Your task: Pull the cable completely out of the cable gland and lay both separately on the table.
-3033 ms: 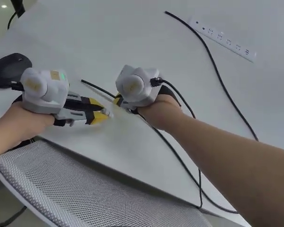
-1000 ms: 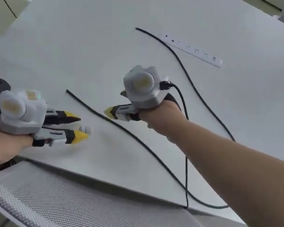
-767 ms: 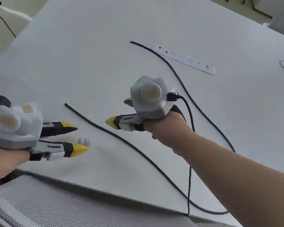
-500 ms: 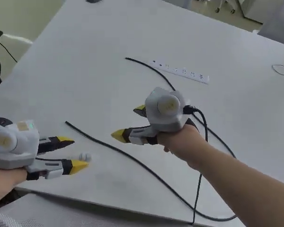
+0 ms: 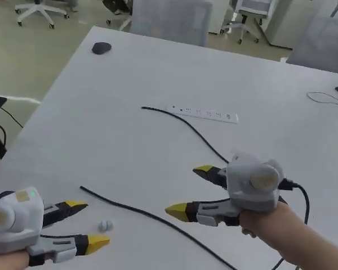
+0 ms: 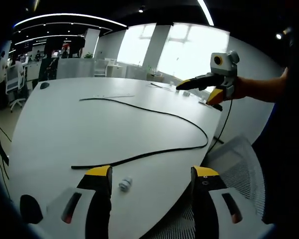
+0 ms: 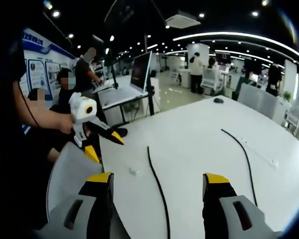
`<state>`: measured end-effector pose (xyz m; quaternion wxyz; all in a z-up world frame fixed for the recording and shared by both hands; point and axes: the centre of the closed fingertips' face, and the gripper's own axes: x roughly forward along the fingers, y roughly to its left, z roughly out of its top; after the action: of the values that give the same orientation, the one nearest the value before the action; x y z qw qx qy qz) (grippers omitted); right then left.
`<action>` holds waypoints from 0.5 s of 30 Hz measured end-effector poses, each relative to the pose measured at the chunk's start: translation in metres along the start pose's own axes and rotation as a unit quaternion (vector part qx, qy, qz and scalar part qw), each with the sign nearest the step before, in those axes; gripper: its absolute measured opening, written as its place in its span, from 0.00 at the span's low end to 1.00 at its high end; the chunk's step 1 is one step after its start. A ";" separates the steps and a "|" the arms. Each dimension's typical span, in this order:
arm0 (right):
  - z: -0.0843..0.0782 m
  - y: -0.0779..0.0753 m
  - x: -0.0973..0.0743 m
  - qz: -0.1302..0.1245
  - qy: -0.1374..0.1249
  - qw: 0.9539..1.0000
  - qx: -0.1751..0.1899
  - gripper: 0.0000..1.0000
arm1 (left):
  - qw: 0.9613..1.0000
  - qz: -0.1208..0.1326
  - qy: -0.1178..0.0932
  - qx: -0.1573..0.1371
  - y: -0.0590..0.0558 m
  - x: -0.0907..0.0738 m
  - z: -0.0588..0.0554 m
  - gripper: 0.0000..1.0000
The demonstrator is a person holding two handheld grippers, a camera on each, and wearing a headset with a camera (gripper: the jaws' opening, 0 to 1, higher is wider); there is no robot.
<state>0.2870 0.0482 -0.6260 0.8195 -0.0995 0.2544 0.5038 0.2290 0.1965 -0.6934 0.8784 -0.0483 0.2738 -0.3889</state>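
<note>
A small pale cable gland (image 5: 105,226) lies alone on the white table (image 5: 129,84), just beyond my left gripper (image 5: 97,223), which is open and holds nothing. The left gripper view shows the gland (image 6: 125,183) low between that gripper's (image 6: 152,172) jaws. The black cable (image 5: 158,220) lies loose on the table, its free end a short way past the gland. My right gripper (image 5: 181,189) is open and hovers above the cable, further right. From the right gripper (image 7: 158,178) I see the cable (image 7: 157,179), the gland (image 7: 134,172) and the left gripper (image 7: 109,151).
A white power strip (image 5: 203,113) lies mid-table, with a further stretch of black cable (image 5: 186,126) curving past it. A dark mouse (image 5: 101,48) sits at the far left corner. Office chairs (image 5: 169,19) stand beyond the table. A mesh chair (image 6: 234,164) is at the near edge.
The head camera has tilted up. Three seconds ago the grippers were close together at the near edge; now they are apart and both open, with gland and cable lying separately.
</note>
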 end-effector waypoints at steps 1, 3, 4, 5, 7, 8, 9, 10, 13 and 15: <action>-0.003 -0.001 -0.008 -0.009 -0.011 1.000 0.011 0.74 | 1.000 0.000 -0.003 0.002 -0.003 -0.002 0.002 0.65; -0.012 -0.002 -0.022 -0.021 -0.028 0.999 0.029 0.74 | 1.000 -0.001 -0.004 0.003 -0.007 -0.006 0.005 0.67; -0.016 -0.002 -0.027 -0.025 -0.033 0.999 0.034 0.75 | 1.000 -0.001 -0.005 0.005 -0.007 -0.008 0.006 0.68; -0.021 -0.001 -0.032 -0.026 -0.036 0.998 0.039 0.77 | 1.000 -0.002 -0.006 0.006 -0.007 -0.009 0.006 0.68; -0.034 0.001 -0.041 -0.032 -0.038 0.998 0.048 0.79 | 1.000 -0.001 -0.007 0.007 -0.007 -0.013 0.006 0.69; -0.041 0.003 -0.045 -0.035 -0.040 0.997 0.057 0.80 | 1.000 0.002 -0.008 0.007 -0.007 -0.016 0.007 0.70; -0.046 0.004 -0.048 -0.036 -0.040 0.997 0.061 0.81 | 1.000 0.002 -0.009 0.005 -0.007 -0.017 0.007 0.70; -0.051 0.005 -0.051 -0.037 -0.039 0.996 0.065 0.82 | 1.000 0.002 -0.009 0.000 -0.007 -0.019 0.007 0.70; -0.064 0.010 -0.058 -0.042 -0.036 0.996 0.066 0.84 | 1.000 0.006 -0.013 0.002 -0.008 -0.021 0.009 0.72; -0.071 0.012 -0.062 -0.047 -0.032 0.996 0.067 0.85 | 1.000 0.007 -0.014 0.002 -0.010 -0.022 0.011 0.74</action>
<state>0.2317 -0.0243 -0.6533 0.8547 -0.0399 0.2562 0.4498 0.2157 0.2037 -0.6716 0.8847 -0.0502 0.2612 -0.3828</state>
